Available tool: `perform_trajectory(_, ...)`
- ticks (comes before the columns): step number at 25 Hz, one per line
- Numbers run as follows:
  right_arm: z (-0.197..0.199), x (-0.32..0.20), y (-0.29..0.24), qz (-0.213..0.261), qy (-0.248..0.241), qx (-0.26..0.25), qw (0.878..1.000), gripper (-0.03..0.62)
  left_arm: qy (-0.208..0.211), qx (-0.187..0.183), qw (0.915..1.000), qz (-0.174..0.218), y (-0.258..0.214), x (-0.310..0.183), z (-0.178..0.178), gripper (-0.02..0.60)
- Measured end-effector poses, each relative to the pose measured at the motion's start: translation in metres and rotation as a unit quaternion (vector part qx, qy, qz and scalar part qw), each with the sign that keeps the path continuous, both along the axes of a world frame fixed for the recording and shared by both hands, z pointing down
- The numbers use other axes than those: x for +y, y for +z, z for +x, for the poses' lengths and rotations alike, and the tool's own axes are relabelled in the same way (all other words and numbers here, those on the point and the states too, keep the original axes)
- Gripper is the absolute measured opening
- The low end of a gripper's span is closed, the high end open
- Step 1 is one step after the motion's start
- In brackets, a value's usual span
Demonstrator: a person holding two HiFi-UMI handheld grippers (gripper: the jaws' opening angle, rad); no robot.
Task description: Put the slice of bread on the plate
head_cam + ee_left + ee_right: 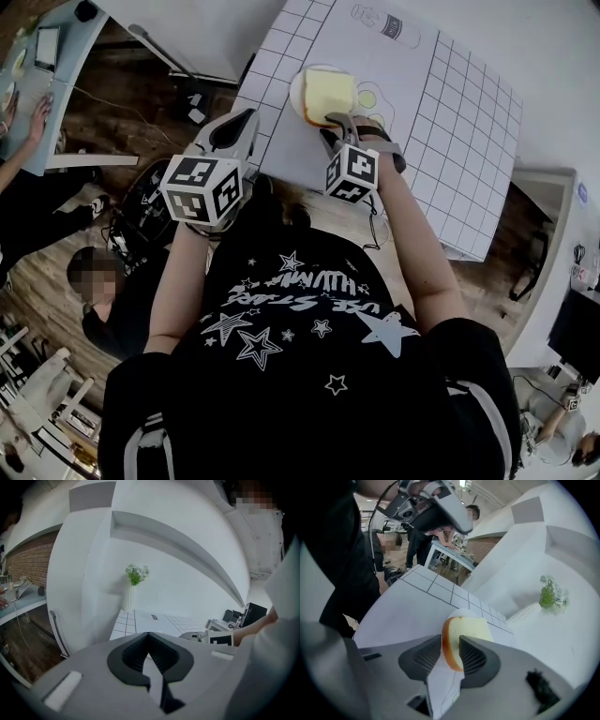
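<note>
A slice of bread [330, 92] with a brown crust lies on a round white plate [297, 94] on the paper mat. My right gripper [339, 122] reaches it from the near side. In the right gripper view the bread [468, 629] stands on edge between the two jaws of that gripper [451, 645], which are open, with a thin gap at the left jaw, and the plate [458, 612] rim shows just behind it. My left gripper [239, 127] hovers off the mat's left edge, clear of the plate. The left gripper [148, 634] is shut and holds nothing.
The white mat [450, 112] with a grid border covers the table, with a printed bottle outline [386, 26] at its far side. A white vase with green flowers [133, 581] stands by the wall. A person sits on the floor at the left [103, 309].
</note>
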State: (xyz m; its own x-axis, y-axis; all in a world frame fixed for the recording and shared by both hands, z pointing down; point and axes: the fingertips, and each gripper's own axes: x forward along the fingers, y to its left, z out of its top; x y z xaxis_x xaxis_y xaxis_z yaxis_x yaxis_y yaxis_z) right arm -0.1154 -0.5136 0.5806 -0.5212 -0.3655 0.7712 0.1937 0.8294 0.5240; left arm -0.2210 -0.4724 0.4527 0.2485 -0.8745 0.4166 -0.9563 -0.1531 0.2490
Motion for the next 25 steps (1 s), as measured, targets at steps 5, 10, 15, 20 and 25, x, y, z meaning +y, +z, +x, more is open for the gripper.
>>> perform_trajectory(5,0.0,0.001,-0.007,0.006,0.01,-0.025,1.0,0.127,-0.006,-0.007,1.0,0.001,-0.003,0.005,0.0,0.009)
perform_trajectory(10,0.003,0.006,-0.032,-0.024,0.034,-0.099,0.994,0.127,-0.021,-0.008,0.9997,0.009,-0.01,0.012,0.002,0.009)
perform_trajectory(15,0.007,-0.001,-0.079,-0.106,0.095,-0.235,0.962,0.12,-0.043,-0.005,0.999,0.014,-0.019,0.03,0.007,0.009)
perform_trajectory(20,0.016,-0.013,-0.118,-0.126,0.126,-0.315,0.932,0.084,-0.061,-0.002,0.9979,0.019,-0.029,0.043,0.009,0.009)
perform_trajectory(25,0.03,-0.012,-0.151,-0.12,0.155,-0.368,0.909,0.051,-0.045,0.002,0.9983,0.037,-0.044,0.051,0.019,0.009)
